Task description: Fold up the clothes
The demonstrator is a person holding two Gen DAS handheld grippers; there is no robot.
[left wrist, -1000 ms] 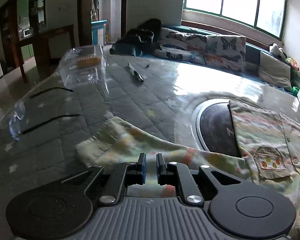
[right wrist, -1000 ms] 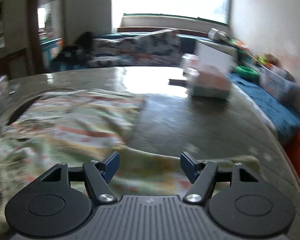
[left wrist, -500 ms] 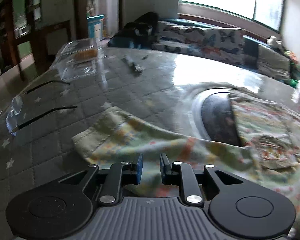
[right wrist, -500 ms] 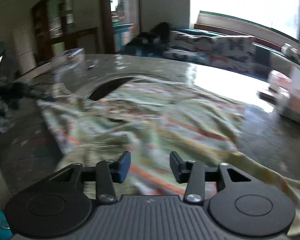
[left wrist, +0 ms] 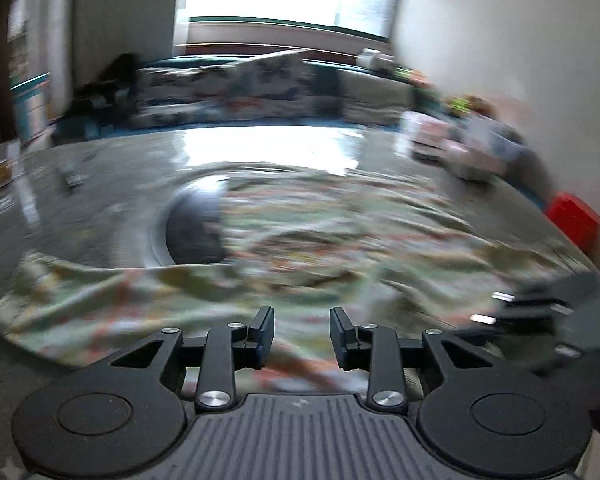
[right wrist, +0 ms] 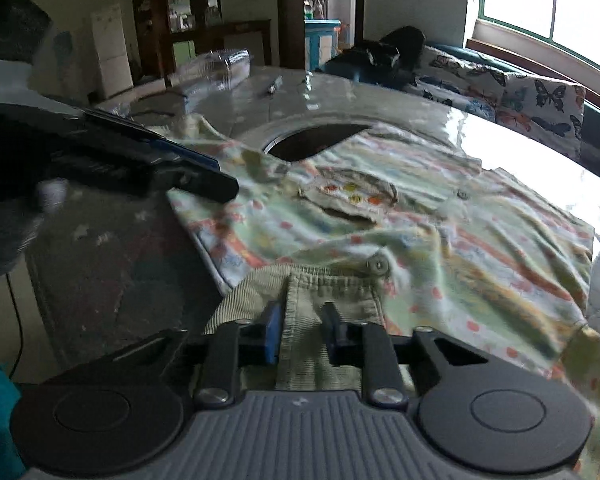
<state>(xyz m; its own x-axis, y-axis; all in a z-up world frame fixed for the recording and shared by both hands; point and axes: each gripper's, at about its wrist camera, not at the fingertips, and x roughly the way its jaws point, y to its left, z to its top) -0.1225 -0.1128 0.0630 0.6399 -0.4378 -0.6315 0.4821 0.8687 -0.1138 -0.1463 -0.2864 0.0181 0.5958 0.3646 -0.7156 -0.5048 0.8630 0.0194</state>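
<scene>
While the patterned shirt (right wrist: 440, 224) lies rumpled across the glossy surface (right wrist: 112, 264) and half over its round hole (right wrist: 312, 142), the right gripper (right wrist: 300, 334) pinches the shirt's ribbed edge; the left gripper (left wrist: 302, 334) hangs above the cloth, fingers (left wrist: 262, 332) parting, empty.

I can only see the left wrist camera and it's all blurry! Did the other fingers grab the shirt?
Observer: Yes. The right gripper is shut on the ribbed green edge of the shirt.
Child: Where's my gripper?
Observer: The left gripper is over the shirt's far left corner. Its fingers are opening and grip no cloth.
Child: Does the shirt have a pocket?
Observer: Yes, a pocket with coloured dots, facing up, near the table's round hole.
</scene>
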